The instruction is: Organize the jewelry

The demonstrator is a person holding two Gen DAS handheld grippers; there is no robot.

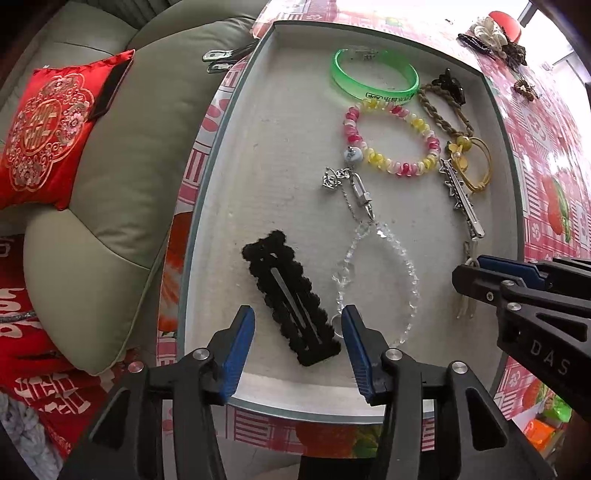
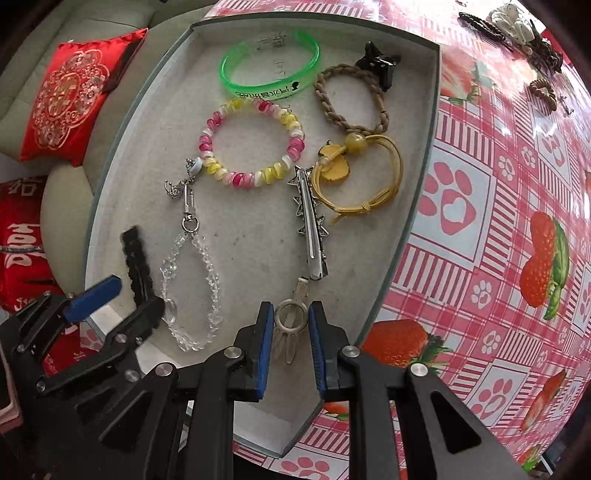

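Observation:
A shallow grey tray on the table holds the jewelry. My left gripper points down into its near left corner and is open. A black fuzzy hair clip lies flat between its blue pads without touching them. My right gripper is shut on the ring end of a cream hair clip near the tray floor. Farther back lie a clear crystal strand, a silver star clip, a pink-and-yellow bead bracelet and a green bangle.
Yellow cord tie, braided brown tie and black claw clip fill the tray's far right. More hair pieces sit on the strawberry tablecloth beyond. A grey sofa with a red cushion is left of the table.

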